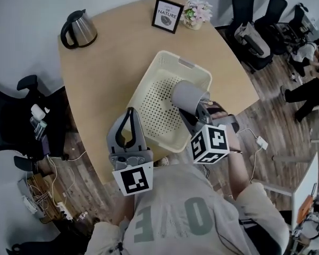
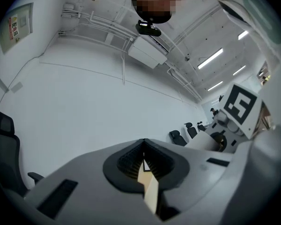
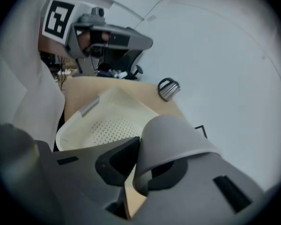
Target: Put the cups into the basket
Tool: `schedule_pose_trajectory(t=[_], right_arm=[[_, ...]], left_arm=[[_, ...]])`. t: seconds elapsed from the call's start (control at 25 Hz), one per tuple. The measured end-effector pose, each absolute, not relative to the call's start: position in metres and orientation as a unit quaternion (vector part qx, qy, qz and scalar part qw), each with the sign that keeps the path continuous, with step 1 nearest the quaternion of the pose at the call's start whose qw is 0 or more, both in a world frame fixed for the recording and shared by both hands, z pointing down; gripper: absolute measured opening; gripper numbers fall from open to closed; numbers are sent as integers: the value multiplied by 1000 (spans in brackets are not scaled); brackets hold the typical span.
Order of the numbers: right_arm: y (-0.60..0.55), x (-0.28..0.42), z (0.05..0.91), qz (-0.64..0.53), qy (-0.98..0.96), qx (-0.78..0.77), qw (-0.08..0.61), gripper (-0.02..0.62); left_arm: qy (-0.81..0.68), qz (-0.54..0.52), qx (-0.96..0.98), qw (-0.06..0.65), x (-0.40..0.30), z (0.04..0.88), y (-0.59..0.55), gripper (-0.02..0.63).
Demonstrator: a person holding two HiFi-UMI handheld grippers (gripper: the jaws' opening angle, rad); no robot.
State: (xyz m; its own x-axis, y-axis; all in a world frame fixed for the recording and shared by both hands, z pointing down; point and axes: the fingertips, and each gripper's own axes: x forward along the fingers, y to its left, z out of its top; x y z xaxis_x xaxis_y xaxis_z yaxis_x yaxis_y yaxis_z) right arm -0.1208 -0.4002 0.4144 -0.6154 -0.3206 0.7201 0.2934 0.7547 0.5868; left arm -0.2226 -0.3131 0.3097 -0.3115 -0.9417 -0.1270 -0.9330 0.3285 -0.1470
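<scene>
— Grey cup (image 1: 189, 95): where's it sit?
— Clamped in your right gripper (image 1: 198, 110), tipped sideways, base pointing out over the basket (image 1: 143, 81) below. Left gripper (image 1: 128, 122): jaws pressed together, holding nothing, farther off.

Basket (image 1: 145, 74) open from above at left — cup (image 1: 189, 96) over its right side, kettle (image 1: 80, 29) well apart.

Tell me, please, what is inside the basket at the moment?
The basket shows only bare perforated floor. The grey cup, held in the right gripper, covers its right part, so that part is unseen.
</scene>
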Motion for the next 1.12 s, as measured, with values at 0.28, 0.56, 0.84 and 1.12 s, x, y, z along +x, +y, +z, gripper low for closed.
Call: schedule_pose_trajectory(t=[0.28,0.56,0.84,1.12], right_arm=[[-402,-127,476,-370,-751,-117,534,37],[-412,-128,521,-380,-681,-207,590,37],[-423,-125,566,-388,-607,-269,639,37],[-428,-121,600,-373,-566,-306,669,37]], left_arm=[[816,-49,-570,89,-236,331,-313,9],[826,-44,-556,76,-247,351,-319,9],[831,-51,-551,59,-264,368,-326,9],[841,-45,-536,56,-281,369,-327,9]])
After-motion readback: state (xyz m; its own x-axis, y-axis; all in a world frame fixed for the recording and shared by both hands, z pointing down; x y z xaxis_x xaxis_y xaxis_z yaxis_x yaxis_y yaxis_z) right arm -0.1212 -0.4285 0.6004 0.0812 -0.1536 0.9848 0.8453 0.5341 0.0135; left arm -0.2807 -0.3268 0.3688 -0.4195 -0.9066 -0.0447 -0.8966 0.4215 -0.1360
